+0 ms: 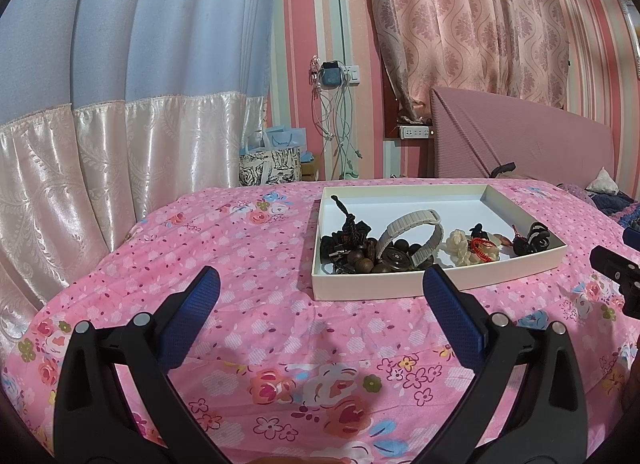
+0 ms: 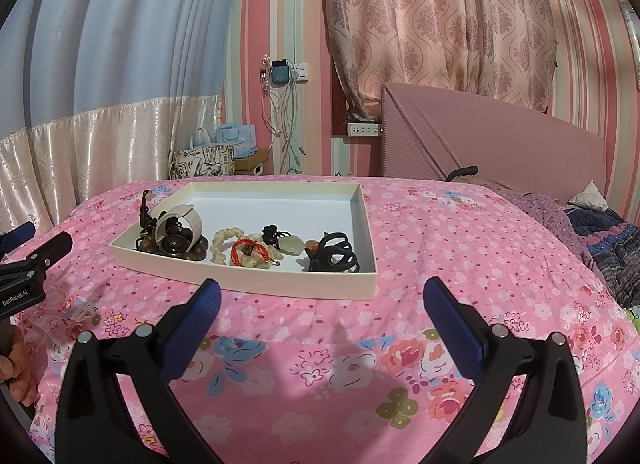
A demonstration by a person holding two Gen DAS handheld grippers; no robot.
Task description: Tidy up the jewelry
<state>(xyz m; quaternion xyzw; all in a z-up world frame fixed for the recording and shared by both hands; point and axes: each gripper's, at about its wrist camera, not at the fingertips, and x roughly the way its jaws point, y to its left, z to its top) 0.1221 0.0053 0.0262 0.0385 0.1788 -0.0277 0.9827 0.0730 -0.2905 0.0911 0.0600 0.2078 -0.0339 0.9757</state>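
A shallow white tray (image 1: 372, 290) (image 2: 280, 282) lies on the pink floral bedspread. Along its near side lie a beige watch band (image 1: 412, 224) (image 2: 182, 222) over dark wooden beads (image 1: 362, 260) (image 2: 196, 252), a cream bead bracelet (image 1: 460, 248) (image 2: 224, 240) with a red cord (image 1: 482, 246) (image 2: 244, 252), a pale jade pendant (image 2: 292, 244) and a black hair claw (image 1: 536, 238) (image 2: 334, 254). My left gripper (image 1: 320, 284) hovers open just before the tray's near edge, empty. My right gripper (image 2: 322, 294) is open too, empty, in front of the tray's right corner.
A pink headboard (image 1: 520, 144) and rumpled dark bedding (image 2: 612, 240) lie to the right. Curtains, hanging cables (image 1: 340, 136) and bags (image 1: 272, 166) stand behind the bed. The other gripper shows at the frame edge (image 1: 616, 268) (image 2: 32, 264), with a hand (image 2: 16, 364) below it.
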